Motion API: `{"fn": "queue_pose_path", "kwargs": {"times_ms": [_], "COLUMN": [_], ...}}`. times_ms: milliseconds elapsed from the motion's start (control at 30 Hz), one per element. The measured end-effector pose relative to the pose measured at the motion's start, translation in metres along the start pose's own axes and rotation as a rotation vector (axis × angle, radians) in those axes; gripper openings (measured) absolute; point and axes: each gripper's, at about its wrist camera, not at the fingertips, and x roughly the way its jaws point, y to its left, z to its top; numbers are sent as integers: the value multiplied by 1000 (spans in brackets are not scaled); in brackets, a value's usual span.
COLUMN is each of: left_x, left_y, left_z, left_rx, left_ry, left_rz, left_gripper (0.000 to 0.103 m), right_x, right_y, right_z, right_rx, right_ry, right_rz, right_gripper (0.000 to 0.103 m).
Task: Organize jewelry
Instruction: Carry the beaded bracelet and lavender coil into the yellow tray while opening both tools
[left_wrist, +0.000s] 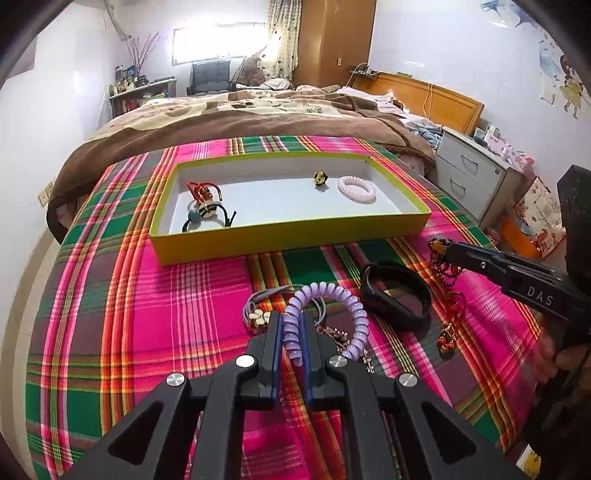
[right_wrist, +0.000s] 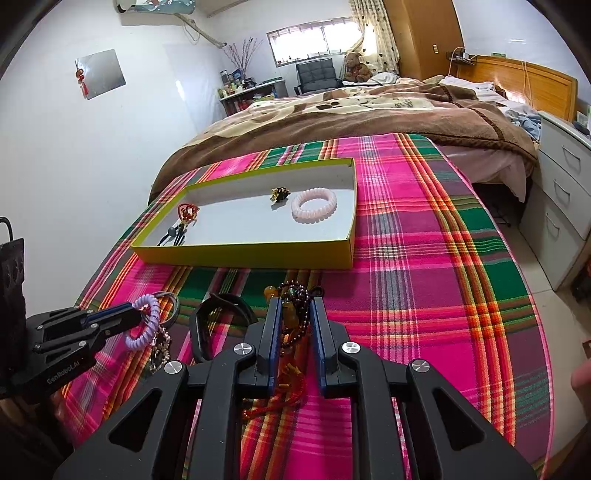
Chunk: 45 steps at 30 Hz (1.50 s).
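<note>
A yellow-rimmed tray (left_wrist: 295, 236) (right_wrist: 258, 254) lies on the plaid cloth and holds a pink coil bracelet (left_wrist: 356, 189) (right_wrist: 314, 205), a gold-black charm (left_wrist: 320, 178) (right_wrist: 279, 192), a red knot ornament (left_wrist: 203, 192) and dark hair ties (left_wrist: 207, 218). My left gripper (left_wrist: 291, 321) (right_wrist: 138, 317) is shut on a purple spiral hair tie (left_wrist: 347, 314) (right_wrist: 146, 321). My right gripper (right_wrist: 294, 306) (left_wrist: 445, 254) is shut on a dark red bead string with an amber bead and red tassel (right_wrist: 291, 325) (left_wrist: 448, 273). A black band (left_wrist: 397, 293) (right_wrist: 207, 325) lies between the two grippers.
A grey cord with gold pieces (left_wrist: 258, 314) and a thin gold chain (left_wrist: 343, 338) lie under the purple tie. A brown-blanketed bed (left_wrist: 240, 118) is behind the table. White drawers (left_wrist: 472, 177) stand at right. The cloth's right half (right_wrist: 424, 277) is bare.
</note>
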Motion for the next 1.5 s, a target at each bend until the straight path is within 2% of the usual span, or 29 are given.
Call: {"fn": "queue_pose_path", "kwargs": {"times_ms": [433,833,1400,1500], "left_x": [-10,-11,39,51], "left_y": [4,14,51,56], "left_z": [19,52,111,120], "left_rx": [-12,-14,-69,-76], "left_ry": [-43,-72,-38,-27], "left_rz": [3,12,-12,8], "left_gripper": [9,9,9,9], "right_x": [-10,-10,29,41], "right_y": [7,17,28,31], "right_z": [11,37,77,82], "right_rx": [-4,-12,-5,-16], "right_ry": [-26,-54,-23,-7], "right_rz": [-7,-8,21,16], "right_gripper": [16,16,16,16]}}
